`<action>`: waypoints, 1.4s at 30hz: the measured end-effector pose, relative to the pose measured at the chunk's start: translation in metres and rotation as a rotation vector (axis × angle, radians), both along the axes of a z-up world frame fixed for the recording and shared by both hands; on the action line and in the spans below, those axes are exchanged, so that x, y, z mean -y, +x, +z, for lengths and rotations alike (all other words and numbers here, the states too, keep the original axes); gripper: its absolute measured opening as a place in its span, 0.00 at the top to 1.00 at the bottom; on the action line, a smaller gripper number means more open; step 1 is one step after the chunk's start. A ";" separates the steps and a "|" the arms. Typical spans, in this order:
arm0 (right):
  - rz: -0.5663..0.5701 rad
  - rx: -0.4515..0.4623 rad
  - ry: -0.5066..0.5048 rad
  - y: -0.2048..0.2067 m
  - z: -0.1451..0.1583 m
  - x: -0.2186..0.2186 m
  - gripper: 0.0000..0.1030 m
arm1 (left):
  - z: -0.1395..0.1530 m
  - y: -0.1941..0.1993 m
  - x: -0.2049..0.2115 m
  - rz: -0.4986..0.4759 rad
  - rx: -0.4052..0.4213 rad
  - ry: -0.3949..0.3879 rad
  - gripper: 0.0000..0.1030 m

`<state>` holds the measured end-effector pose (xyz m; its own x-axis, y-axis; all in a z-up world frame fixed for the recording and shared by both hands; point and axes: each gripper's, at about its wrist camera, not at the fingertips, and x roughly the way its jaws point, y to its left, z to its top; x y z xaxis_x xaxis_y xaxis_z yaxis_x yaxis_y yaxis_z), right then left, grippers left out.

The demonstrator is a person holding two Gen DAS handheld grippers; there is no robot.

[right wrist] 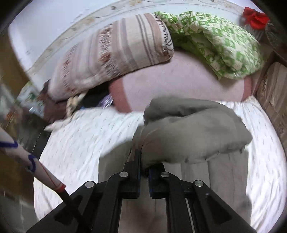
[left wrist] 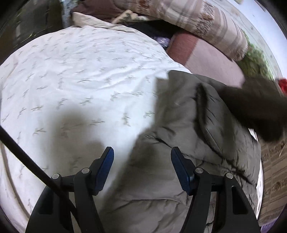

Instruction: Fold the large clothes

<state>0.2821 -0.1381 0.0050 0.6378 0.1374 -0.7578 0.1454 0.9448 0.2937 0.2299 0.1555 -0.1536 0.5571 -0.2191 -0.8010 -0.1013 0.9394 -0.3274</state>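
A large grey-khaki padded garment (left wrist: 179, 136) lies on a white bed sheet with small grey sprigs (left wrist: 71, 75). My left gripper (left wrist: 142, 157) is open and empty, hovering over the garment's left edge. In the right wrist view my right gripper (right wrist: 144, 165) is shut on a fold of the same garment (right wrist: 193, 129), lifting a bunched part of it above the sheet (right wrist: 80, 139). A dark blurred shape (left wrist: 254, 107) crosses the right of the left wrist view; I cannot tell what it is.
A striped beige pillow (right wrist: 114, 59) and a green-and-white patterned quilt (right wrist: 215, 41) lie at the head of the bed on a pink blanket (right wrist: 179, 84). Dark clothes (right wrist: 93, 102) are piled beside the pillow. A red object (right wrist: 254, 16) is at the far right.
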 end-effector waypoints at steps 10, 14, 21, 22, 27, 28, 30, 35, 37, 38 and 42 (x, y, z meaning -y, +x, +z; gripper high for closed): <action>-0.053 -0.247 0.082 -0.055 -0.151 -0.026 0.93 | -0.001 0.003 -0.012 0.052 -0.005 0.041 0.37; -0.061 -0.285 0.070 -0.027 -0.183 -0.028 0.90 | 0.001 0.004 -0.010 0.051 0.008 0.069 0.37; -0.008 -0.227 0.101 -0.068 -0.151 -0.018 0.22 | 0.000 0.004 -0.013 0.052 -0.008 0.043 0.37; -0.002 -0.214 0.098 -0.080 -0.142 -0.017 0.22 | 0.001 0.003 -0.013 0.052 -0.005 0.045 0.37; 0.034 -0.161 0.068 -0.108 -0.097 -0.004 0.28 | 0.002 0.001 -0.015 0.065 0.003 0.054 0.37; 0.018 -0.119 0.027 -0.104 -0.082 0.001 0.28 | 0.001 0.001 -0.015 0.067 0.000 0.054 0.37; -0.035 -0.035 -0.076 -0.085 -0.054 0.008 0.28 | 0.000 0.001 -0.014 0.069 -0.005 0.056 0.37; -0.152 0.030 -0.215 -0.006 -0.043 0.014 0.28 | 0.001 0.001 -0.008 0.054 0.005 0.087 0.37; -0.168 -0.015 -0.214 0.026 -0.065 0.012 0.28 | 0.001 0.002 -0.005 0.045 0.006 0.096 0.37; -0.184 -0.051 -0.203 0.037 -0.083 0.012 0.28 | 0.002 0.002 -0.004 0.039 0.006 0.099 0.37; -0.117 -0.254 -0.169 0.050 -0.182 0.000 0.24 | 0.003 0.006 0.000 0.022 0.011 0.095 0.37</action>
<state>0.3323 -0.1377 -0.1770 0.4294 -0.0676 -0.9006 0.3048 0.9495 0.0741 0.2356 0.1551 -0.1506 0.5699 -0.1301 -0.8113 -0.1187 0.9640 -0.2380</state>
